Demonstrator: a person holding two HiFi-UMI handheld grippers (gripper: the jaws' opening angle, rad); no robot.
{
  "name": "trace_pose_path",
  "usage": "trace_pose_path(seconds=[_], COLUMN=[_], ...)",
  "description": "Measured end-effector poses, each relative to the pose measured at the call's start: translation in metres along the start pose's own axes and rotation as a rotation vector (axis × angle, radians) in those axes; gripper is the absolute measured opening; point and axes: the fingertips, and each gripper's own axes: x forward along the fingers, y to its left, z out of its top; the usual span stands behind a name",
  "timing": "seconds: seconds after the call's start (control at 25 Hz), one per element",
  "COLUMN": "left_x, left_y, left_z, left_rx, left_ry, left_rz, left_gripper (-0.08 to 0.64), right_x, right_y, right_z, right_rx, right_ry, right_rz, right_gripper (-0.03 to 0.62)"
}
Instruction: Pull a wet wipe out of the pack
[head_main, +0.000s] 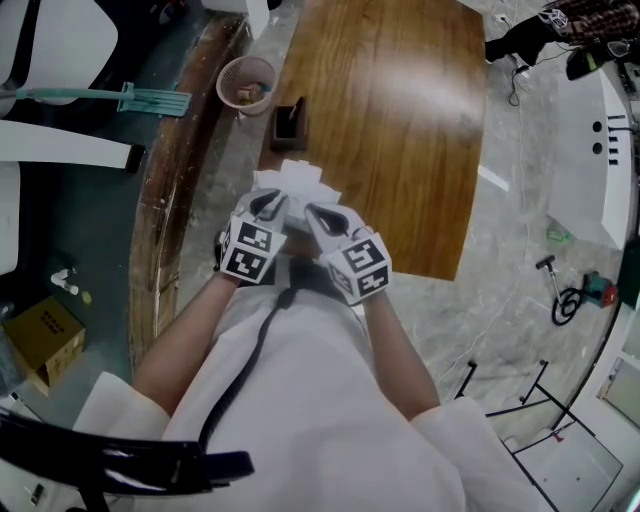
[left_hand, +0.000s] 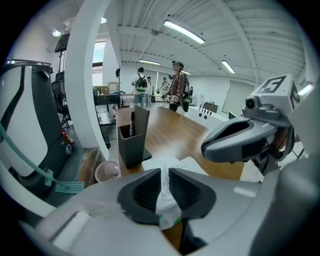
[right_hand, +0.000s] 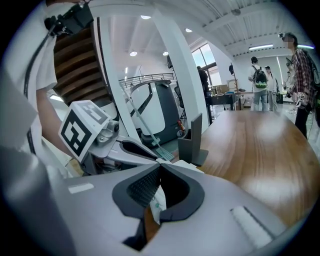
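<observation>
At the near edge of the counter (head_main: 400, 120), toward its left corner and just short of the dark pen holder (head_main: 290, 122), I have both tools brought together over the pack (right_hand: 156, 202). My right gripper (right_hand: 160, 165) has its fingers drawn in until the tips meet. White film with green print sits pinched in the hollow between the pads, so I read it as clamped on the pack's wrapper. My left gripper (left_hand: 164, 176) is nearly closed too. Only a thin slot is left between its ribbed pads, and a creased white fold of the wet wipe (left_hand: 163, 186) fills it, so I take the wipe as gripped rather than merely straddled. From the head view the two tools sit side by side, almost touching, with white material bunched up just beyond them. I judge the wipe to be light, limp and damp: it will stretch, cling to the sheet beneath, and tear if I take too little of it. The best hold is low on the raised fold, close to the opening, with plenty of cloth between the pads. The pack itself is soft, slick and light, so it would lift with the wipe unless the right side pins it against the counter.
</observation>
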Motion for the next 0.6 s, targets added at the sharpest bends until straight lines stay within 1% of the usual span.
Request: trace_pose_path(seconds=[0.2, 0.36, 0.6], left_x=[-0.001, -0.007, -0.011], left_y=[0.005, 0.011, 0.021], left_z=[0.000, 0.002, 0.000], left_rx=[-0.023, -0.066, -0.161], left_ry=[-0.004, -0.013, -0.043], left_rz=[0.013, 0.007, 0.031], left_gripper=[0.008, 0.008, 0.006], right_x=[0.005, 0.011, 0.016], right_y=[-0.003, -0.004, -0.005], right_z=[0.002, 0.004, 0.004], right_rx=[-0.004, -0.014, -0.034], right_ry=[0.007, 0.016, 0.046], right_rz=[0.008, 0.014, 0.019], right_gripper=[0.008, 0.008, 0.008])
